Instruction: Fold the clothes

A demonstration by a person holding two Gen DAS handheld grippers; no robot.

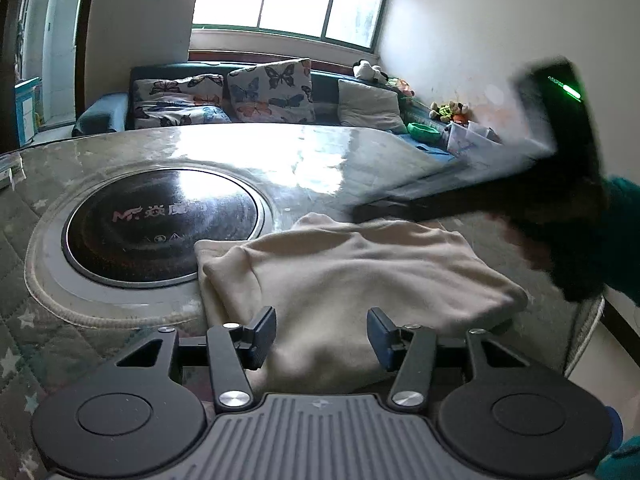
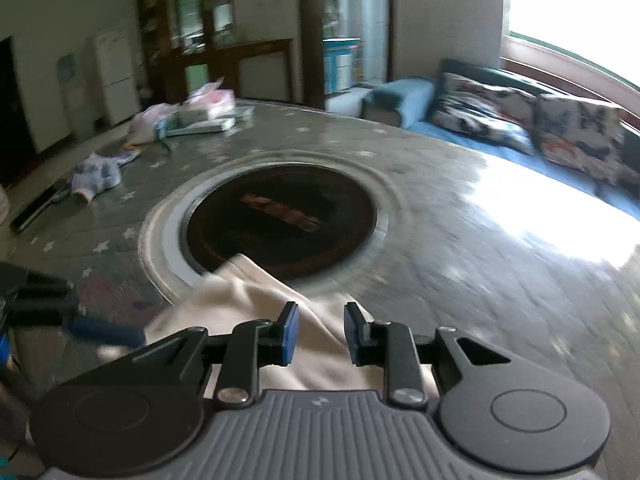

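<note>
A cream garment (image 1: 360,276) lies folded into a rough rectangle on the round table, beside the black hotplate. My left gripper (image 1: 322,336) is open, its fingers just above the garment's near edge, holding nothing. My right gripper (image 2: 318,332) is open over the garment (image 2: 256,304) from the other side, empty. In the left wrist view the right gripper (image 1: 460,196) shows blurred at the garment's far right edge. In the right wrist view the left gripper (image 2: 60,312) shows blurred at the far left.
A black round hotplate (image 1: 160,224) is set in the middle of the table (image 1: 280,152); it also shows in the right wrist view (image 2: 280,220). A small blue garment (image 2: 100,174), bags and boxes (image 2: 196,114) lie across the table. A sofa with butterfly cushions (image 1: 272,92) stands behind.
</note>
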